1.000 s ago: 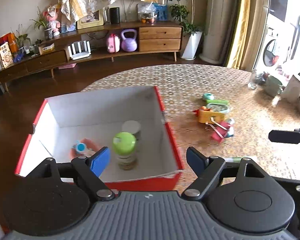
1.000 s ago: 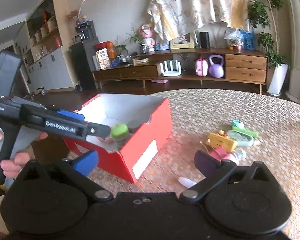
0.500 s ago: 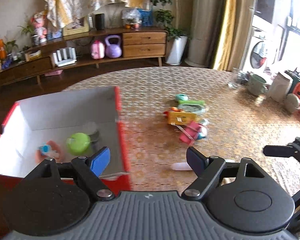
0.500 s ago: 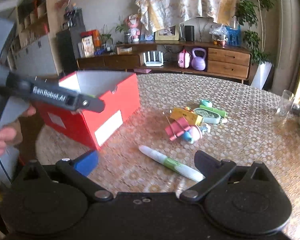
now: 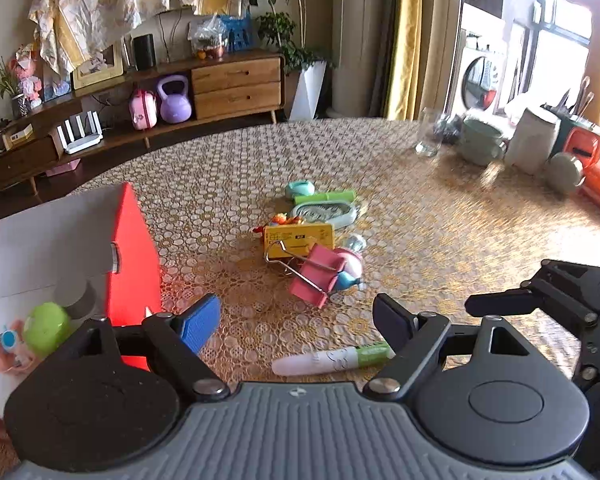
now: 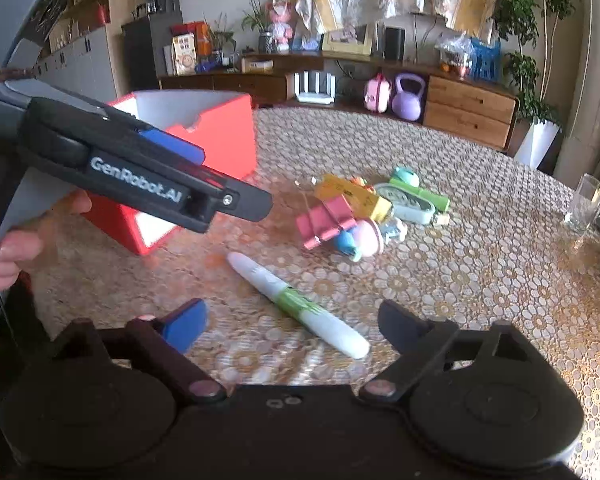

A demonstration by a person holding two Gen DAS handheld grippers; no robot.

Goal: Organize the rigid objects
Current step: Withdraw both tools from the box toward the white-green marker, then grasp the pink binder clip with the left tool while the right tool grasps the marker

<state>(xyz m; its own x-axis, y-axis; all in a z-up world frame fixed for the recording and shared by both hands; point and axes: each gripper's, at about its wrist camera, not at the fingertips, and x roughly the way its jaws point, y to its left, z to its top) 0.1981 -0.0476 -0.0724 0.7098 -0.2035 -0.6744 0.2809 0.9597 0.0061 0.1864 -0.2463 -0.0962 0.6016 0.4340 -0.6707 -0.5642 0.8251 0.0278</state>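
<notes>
A white and green marker (image 5: 332, 358) (image 6: 296, 302) lies on the table in front of both grippers. My left gripper (image 5: 296, 320) is open and empty, just above and behind the marker. My right gripper (image 6: 292, 326) is open and empty, with the marker between and ahead of its fingers. A pile of small objects lies further out: a pink binder clip (image 5: 316, 274) (image 6: 326, 220), a yellow box (image 5: 298, 238) (image 6: 352, 196), a pale green case (image 5: 324, 212) and a teal roll (image 5: 300, 189). The red box (image 5: 134, 248) (image 6: 220, 136) holds a green-capped jar (image 5: 46, 328).
A glass (image 5: 428, 136) (image 6: 584, 204), a green mug (image 5: 482, 142), a white container (image 5: 534, 140) and an orange item (image 5: 588, 148) stand at the table's far right. The left gripper's body (image 6: 140, 176) crosses the right wrist view at left.
Both grippers have swung right, away from the red box and toward the marker and the pile. The box has slid to the left of both views. Both stay open.
</notes>
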